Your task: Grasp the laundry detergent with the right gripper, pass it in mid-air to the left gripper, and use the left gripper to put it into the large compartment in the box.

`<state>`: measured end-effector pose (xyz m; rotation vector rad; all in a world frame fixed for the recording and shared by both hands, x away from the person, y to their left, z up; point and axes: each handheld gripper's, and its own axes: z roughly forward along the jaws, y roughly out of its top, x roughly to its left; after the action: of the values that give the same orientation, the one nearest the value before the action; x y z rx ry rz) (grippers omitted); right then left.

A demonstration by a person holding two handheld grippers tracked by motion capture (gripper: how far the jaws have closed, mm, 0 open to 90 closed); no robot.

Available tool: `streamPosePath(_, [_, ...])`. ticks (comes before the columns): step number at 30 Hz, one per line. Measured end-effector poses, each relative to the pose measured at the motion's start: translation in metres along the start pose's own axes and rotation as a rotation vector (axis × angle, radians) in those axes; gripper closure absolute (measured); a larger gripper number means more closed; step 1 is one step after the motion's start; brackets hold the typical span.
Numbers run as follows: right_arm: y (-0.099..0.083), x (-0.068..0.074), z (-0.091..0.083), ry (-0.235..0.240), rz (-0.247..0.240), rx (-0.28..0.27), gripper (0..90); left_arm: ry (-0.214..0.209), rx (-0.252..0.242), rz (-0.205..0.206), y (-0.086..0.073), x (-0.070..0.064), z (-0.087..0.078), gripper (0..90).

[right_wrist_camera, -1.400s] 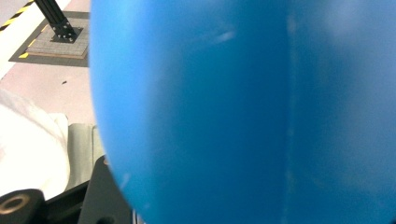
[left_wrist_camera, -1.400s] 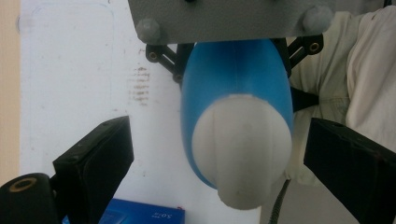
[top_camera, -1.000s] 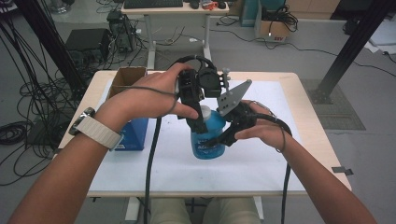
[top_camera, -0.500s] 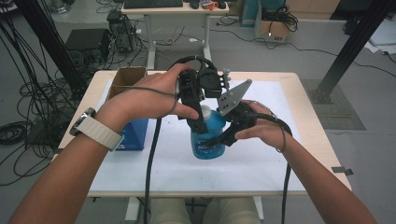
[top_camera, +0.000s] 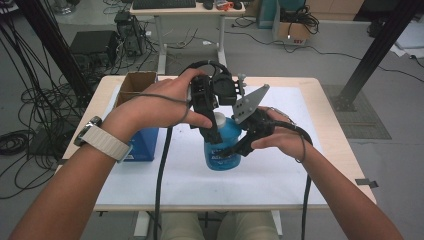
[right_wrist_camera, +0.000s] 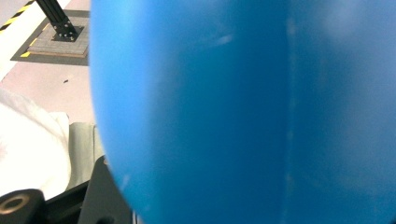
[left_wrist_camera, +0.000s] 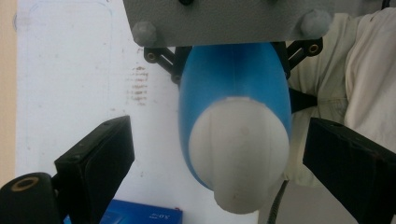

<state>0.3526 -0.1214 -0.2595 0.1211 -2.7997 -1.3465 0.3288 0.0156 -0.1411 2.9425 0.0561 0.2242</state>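
Nothing had visibly moved since the earlier frame: both hands and the blue bottle (top_camera: 222,145) stayed as they were. The bottle stood upright near the middle of the white mat (top_camera: 280,175) on the wooden table (top_camera: 340,150). The right gripper (top_camera: 239,148) pressed against the bottle's side, apparently clamped on its body, though the far jaw was hidden. The left gripper (top_camera: 212,131) hung over the bottle from above, its black jaws spread wide on either side of the white cap (left_wrist_camera: 238,151) without touching it.

The bottle looked like smooth, glossy plastic, rounded and tapering toward a domed cap. It would probably be light, slightly yielding under a squeeze, and slippery; the wide body seemed the steadier place to hold, the cap the place to grip for twisting. A blue box (top_camera: 145,142) and an open cardboard box (top_camera: 135,82) sat to the left.
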Motion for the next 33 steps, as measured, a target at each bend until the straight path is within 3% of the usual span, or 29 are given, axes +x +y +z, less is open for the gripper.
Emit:
streamPosePath(5, [0.0,0.0006,0.0001,0.014,0.009,0.0,43.3,0.001,-0.006,-0.014,-0.0006,-0.0007,0.001,9.2])
streamPosePath(25, [-0.0029,-0.0002,-0.0007,0.018,0.015,-0.007,43.2,0.0,0.002,0.004,0.001,0.0002,0.0016,9.1])
streamPosePath(29, [-0.0037,-0.0014,-0.0004,0.002,0.005,-0.003,43.2,0.002,0.002,0.001,0.0013,0.0007,0.0014,9.1])
streamPosePath(33, [-0.0032,-0.0007,-0.0011,0.018,0.019,-0.008,43.2,-0.002,0.001,-0.001,0.0007,0.0008,0.0023,9.1])
